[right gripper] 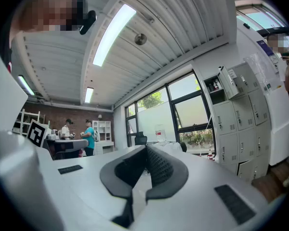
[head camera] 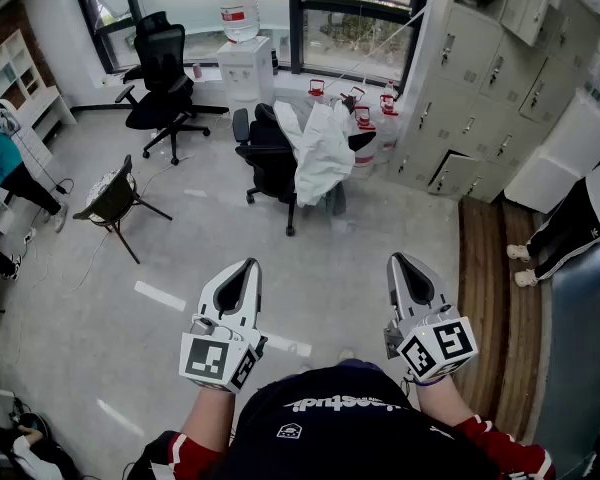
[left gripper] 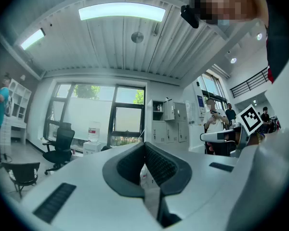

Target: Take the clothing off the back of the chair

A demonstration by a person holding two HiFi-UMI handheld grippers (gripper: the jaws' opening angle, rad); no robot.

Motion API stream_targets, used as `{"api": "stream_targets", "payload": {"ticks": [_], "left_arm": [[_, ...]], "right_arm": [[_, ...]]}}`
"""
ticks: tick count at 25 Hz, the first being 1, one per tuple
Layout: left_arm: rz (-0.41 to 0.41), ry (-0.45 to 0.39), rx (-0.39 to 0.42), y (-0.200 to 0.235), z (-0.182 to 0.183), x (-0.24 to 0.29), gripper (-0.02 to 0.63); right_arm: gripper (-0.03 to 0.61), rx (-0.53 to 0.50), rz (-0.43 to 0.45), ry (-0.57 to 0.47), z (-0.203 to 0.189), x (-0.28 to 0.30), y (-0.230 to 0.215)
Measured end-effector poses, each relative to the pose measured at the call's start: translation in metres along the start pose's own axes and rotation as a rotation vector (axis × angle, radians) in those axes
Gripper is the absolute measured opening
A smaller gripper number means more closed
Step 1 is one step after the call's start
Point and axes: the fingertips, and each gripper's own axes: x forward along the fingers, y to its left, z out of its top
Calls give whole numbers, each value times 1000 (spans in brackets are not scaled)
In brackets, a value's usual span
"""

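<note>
A white garment [head camera: 320,148] hangs over the back of a black office chair [head camera: 265,158] in the middle of the room, well ahead of me. Both grippers are held level at waist height, far short of the chair. My left gripper [head camera: 248,265] has its jaws together with nothing between them, and its own view shows the black pads [left gripper: 161,165] meeting at the tip. The right gripper [head camera: 398,259] is likewise shut and empty. In the right gripper view the garment [right gripper: 168,147] shows as a pale shape just past the jaw tip.
A second black office chair [head camera: 160,78] and a water dispenser [head camera: 245,63] stand by the windows. A small black chair [head camera: 110,198] is at the left, grey lockers [head camera: 480,78] at the right, water jugs [head camera: 365,118] behind the chair. People stand at the left [head camera: 0,158] and right [head camera: 570,228] edges.
</note>
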Motion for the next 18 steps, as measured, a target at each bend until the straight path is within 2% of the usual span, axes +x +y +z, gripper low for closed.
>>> {"api": "stream_targets", "payload": {"ticks": [11,18], "left_arm": [[13,-2,-10,2,0,5,25],[2,-1,-20,0,-1,5,25]], "right_arm": [[8,-3,11,1,2,4,-2],[14,38,71,-24,1,5,6]]}}
